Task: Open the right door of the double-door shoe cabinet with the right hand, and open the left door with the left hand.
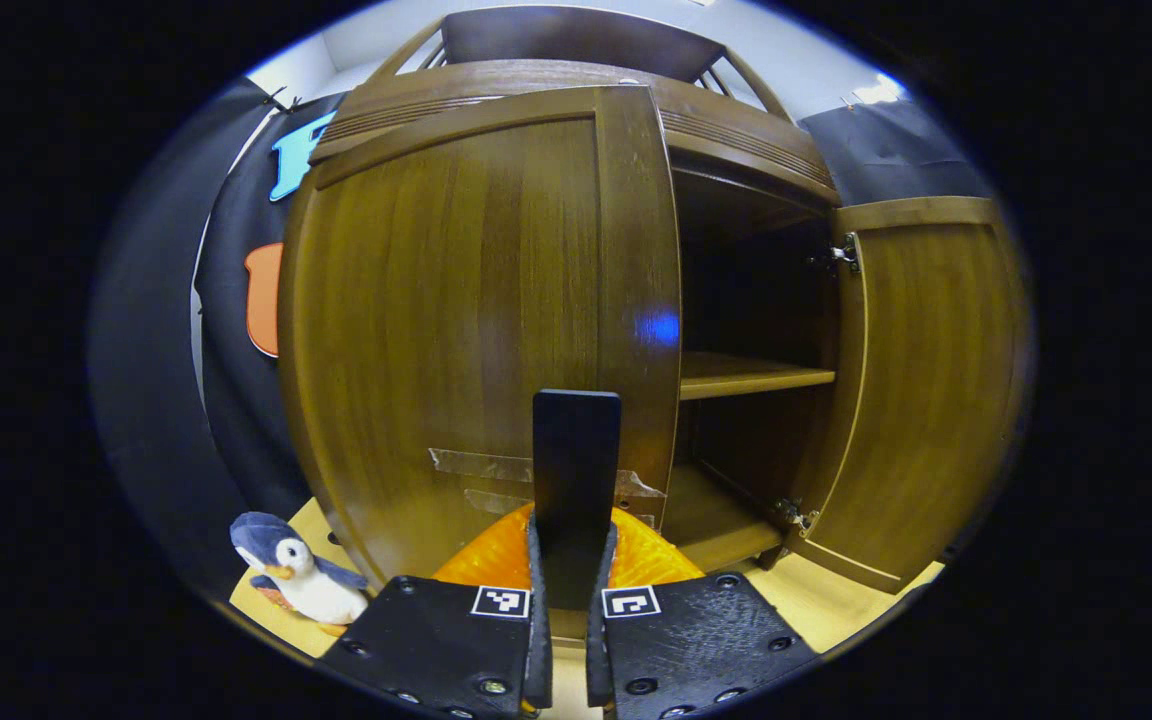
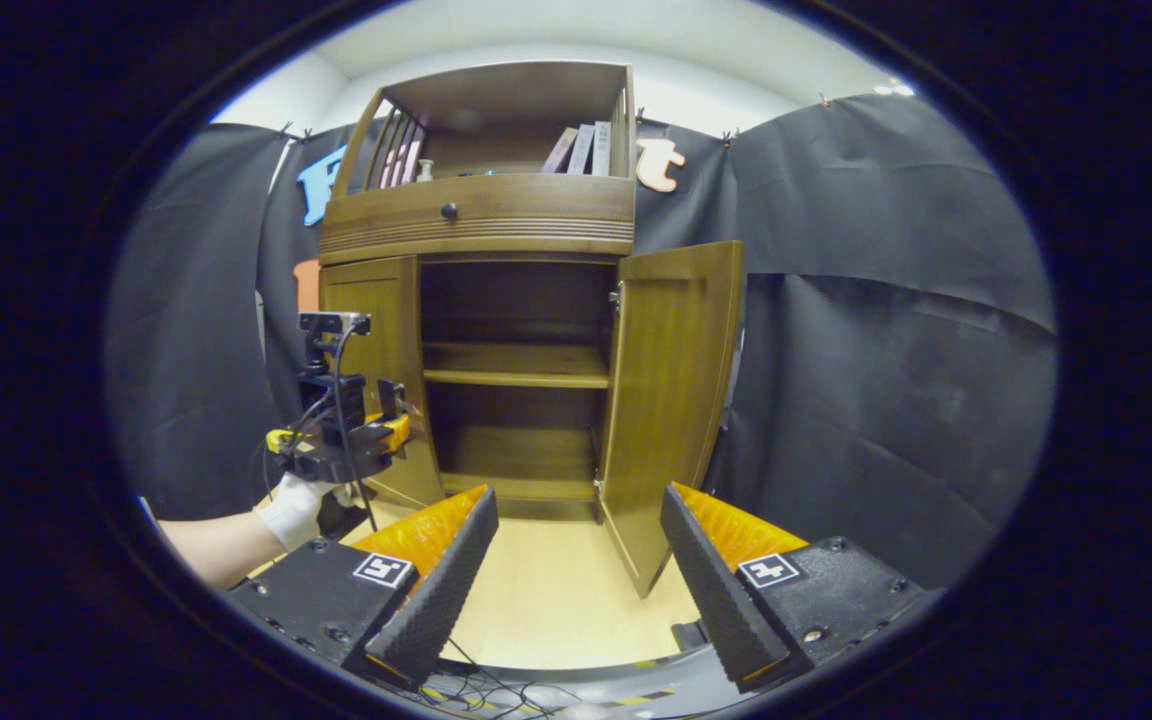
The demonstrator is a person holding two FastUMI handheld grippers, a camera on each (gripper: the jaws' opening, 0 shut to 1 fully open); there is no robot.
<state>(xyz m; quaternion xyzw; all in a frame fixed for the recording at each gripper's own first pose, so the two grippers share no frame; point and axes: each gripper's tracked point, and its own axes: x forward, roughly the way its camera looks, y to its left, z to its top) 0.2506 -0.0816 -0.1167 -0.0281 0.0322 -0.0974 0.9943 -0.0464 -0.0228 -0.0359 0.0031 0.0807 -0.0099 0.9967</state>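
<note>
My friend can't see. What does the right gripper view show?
A wooden shoe cabinet stands with its right door wide open. A gloved hand holds the left gripper at the left door. The right gripper hangs open nearby.

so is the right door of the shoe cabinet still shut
No, the right door stands swung wide open in the right gripper view, baring the shelf inside the shoe cabinet.
</note>
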